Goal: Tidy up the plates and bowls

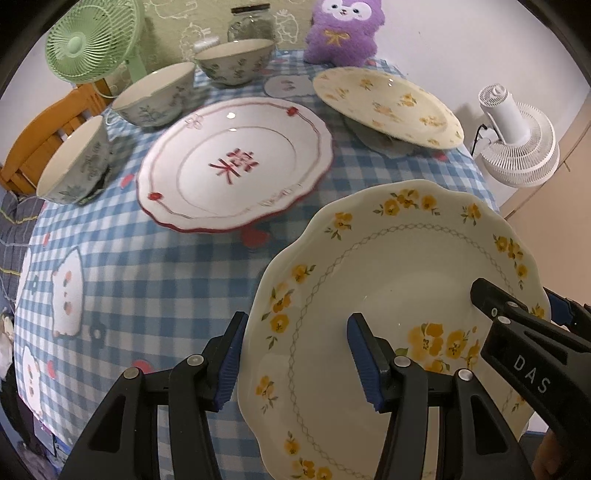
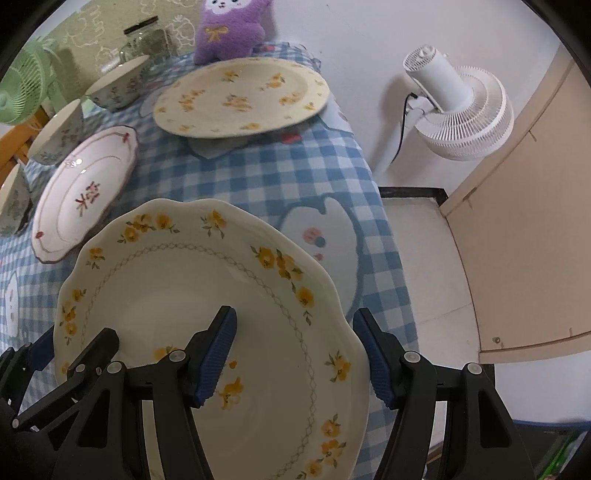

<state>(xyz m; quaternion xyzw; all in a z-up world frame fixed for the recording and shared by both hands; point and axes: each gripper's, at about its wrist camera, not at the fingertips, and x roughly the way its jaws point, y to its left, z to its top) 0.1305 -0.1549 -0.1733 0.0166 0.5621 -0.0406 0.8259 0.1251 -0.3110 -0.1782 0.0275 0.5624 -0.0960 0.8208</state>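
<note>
We hold the yellow-flowered plate (image 1: 388, 295) above the tabletop (image 1: 147, 288), its rim between both fingers: left gripper (image 1: 295, 360) straddling the nine o'clock edge, right gripper (image 2: 295, 356) the three o'clock edge. Whether the pads press, we cannot tell. The red plate (image 1: 236, 166) lies at eleven o'clock.

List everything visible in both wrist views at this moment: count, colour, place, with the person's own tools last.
Scalloped plate: one, cream with yellow flowers, nearest, its rim between both claws' fingers.
Red-trimmed plate: one, white, mid-table.
Round plate: one, cream with yellow flowers, far side, resting on something grey.
Bowls: three, white with grey-green leaf print, in a row along the left.
Plush toy: one, purple, far edge.
Glass jar: one, clear, dark lid, far edge.
Tablecloth: blue-white check.
Green fan: one, far left.
White fan: one, right, off the table.
Wooden chair: orange, left.
Left claw: black, blue pads, straddling the plate's left rim.
Right claw: same, at the right rim.
</note>
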